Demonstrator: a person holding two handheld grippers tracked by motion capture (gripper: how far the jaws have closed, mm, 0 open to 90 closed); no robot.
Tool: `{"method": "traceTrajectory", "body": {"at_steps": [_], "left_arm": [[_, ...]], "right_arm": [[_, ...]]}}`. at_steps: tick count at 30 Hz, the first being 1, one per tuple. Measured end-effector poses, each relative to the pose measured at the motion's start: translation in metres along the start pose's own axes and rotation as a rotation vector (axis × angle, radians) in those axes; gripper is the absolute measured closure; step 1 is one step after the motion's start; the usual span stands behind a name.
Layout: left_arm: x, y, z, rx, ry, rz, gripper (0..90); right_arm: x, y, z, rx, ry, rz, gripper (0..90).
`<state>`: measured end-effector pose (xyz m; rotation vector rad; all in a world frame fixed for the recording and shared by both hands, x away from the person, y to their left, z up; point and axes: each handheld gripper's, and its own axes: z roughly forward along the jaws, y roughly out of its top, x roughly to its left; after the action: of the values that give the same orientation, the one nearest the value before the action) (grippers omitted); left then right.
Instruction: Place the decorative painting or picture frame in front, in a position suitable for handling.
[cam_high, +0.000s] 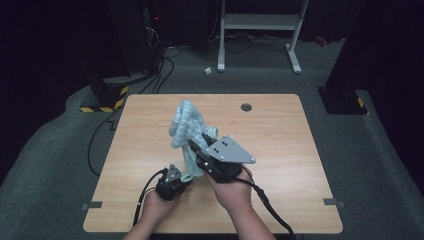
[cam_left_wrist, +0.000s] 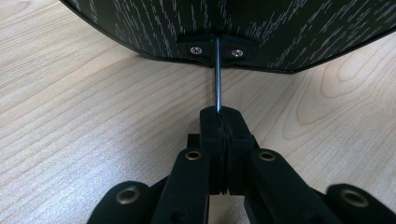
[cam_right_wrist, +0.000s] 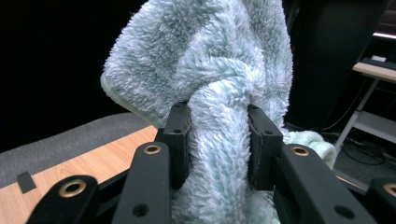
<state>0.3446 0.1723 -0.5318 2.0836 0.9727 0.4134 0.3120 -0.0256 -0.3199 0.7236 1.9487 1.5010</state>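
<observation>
High view, item list. Counter (cam_high: 280, 130): light wood grain, rectangular, with a round grommet hole (cam_high: 246, 107) near its far edge and grey carpet (cam_high: 60, 150) around it.

Fleece cloth (cam_high: 187, 127): pale blue-green, fluffy, bunched, lifted off the counter over its middle; a lower end hangs down toward the left gripper.

Right gripper (cam_high: 200, 150): raised above the counter and tilted toward the far left, grey three-cornered plate on top, black cable trailing toward the near edge. Right gripper view: fleece cloth (cam_right_wrist: 217, 140) sits as a thick twisted roll between the two black jaws, both pads pressed into the pile, more cloth billowing above and behind them. Jaws part closed, holding the cloth.

Left gripper (cam_high: 185, 177): low near the counter's near-left part, beside the hanging end of the cloth. Left gripper view: left gripper (cam_left_wrist: 218, 114) has its jaws pressed together, clamped on a thin metal rod (cam_left_wrist: 217, 74) that rises to a dark patterned thing (cam_left_wrist: 224, 23) filling the upper frame; what that thing is cannot be told. Counter surface (cam_left_wrist: 93, 116) lies directly beneath.

Background: white frame stand (cam_high: 260, 30) on the floor beyond the counter.
</observation>
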Motion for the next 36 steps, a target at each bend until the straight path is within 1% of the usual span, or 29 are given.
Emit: {"method": "traceTrajectory", "body": {"at_steps": [1, 5, 6, 8, 12, 13, 15, 17, 18, 25, 26, 31, 36], "left_arm": [[0.000, 0.000, 0.000, 0.000, 0.000, 0.000, 88.5], [0.000, 0.000, 0.000, -0.001, 0.004, 0.004, 88.6], [0.000, 0.000, 0.000, -0.001, 0.002, 0.002, 88.6], [0.000, 0.000, 0.000, 0.000, 0.003, 0.002, 88.6], [0.001, 0.000, 0.000, 0.000, 0.004, 0.000, 88.6], [0.001, 0.000, 0.000, 0.001, -0.003, -0.007, 88.6], [0.002, 0.000, 0.000, 0.003, -0.006, -0.008, 88.6], [0.001, 0.000, 0.001, -0.005, -0.009, -0.024, 88.6], [0.001, 0.000, 0.001, -0.005, -0.010, -0.025, 88.6], [0.001, 0.000, 0.001, -0.006, -0.009, -0.024, 88.6], [0.001, 0.000, 0.001, -0.005, -0.005, -0.018, 88.6], [0.001, 0.000, 0.001, -0.005, -0.001, -0.014, 88.6], [0.000, 0.000, 0.000, -0.004, 0.002, -0.007, 88.6]], "right_arm": [[0.001, 0.000, 0.003, 0.009, 0.003, 0.001, 66.2], [0.005, -0.004, 0.020, 0.072, 0.007, -0.010, 66.2], [0.005, -0.006, 0.022, 0.074, 0.006, -0.009, 66.2], [0.004, -0.006, 0.023, 0.072, 0.005, 0.001, 66.3], [0.006, -0.008, 0.022, 0.071, -0.005, -0.016, 66.5], [0.006, -0.008, 0.021, 0.070, -0.006, -0.016, 66.5], [0.007, -0.010, 0.019, 0.068, -0.007, -0.018, 66.5], [0.008, -0.012, 0.017, 0.066, -0.013, -0.026, 66.4], [0.008, -0.012, 0.017, 0.065, -0.014, -0.028, 66.5], [0.012, -0.021, 0.011, 0.042, -0.039, -0.039, 66.4], [0.013, -0.022, 0.010, 0.040, -0.041, -0.040, 66.4], [0.015, -0.030, 0.005, 0.029, -0.060, -0.050, 66.4], [0.014, -0.034, 0.003, 0.021, -0.059, -0.044, 66.4]]}}
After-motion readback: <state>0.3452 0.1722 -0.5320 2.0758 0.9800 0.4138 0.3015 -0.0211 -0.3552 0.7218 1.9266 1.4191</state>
